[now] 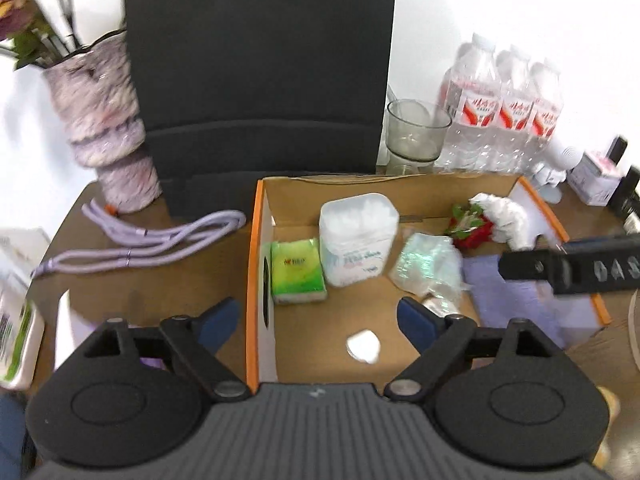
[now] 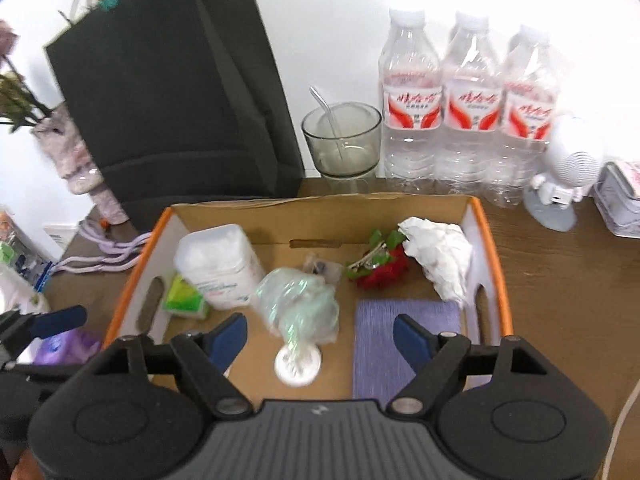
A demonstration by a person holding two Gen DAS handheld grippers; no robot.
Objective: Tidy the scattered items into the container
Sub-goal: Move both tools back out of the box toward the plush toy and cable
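White wall backs a brown wooden counter [image 2: 560, 280] crowded with water bottles [image 2: 468, 108], a glass cup [image 2: 342, 140], a black bag [image 2: 172, 92] and a purple cord [image 1: 144, 240]. Inside the cardboard box [image 2: 320, 202] lie a cotton-swab tub [image 2: 218, 268], green tissues [image 1: 296, 270] and a purple cloth [image 2: 380, 344]. Both the left gripper [image 1: 318, 320] and right gripper [image 2: 320, 338] hover over it, spread wide, holding nothing.

Bright, even indoor light; soft motion blur throughout, fisheye bending and dark corners.

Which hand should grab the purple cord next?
Left, probably. The cord lies outside the box on its left, nearest the open left gripper. The right gripper hovers over the box.
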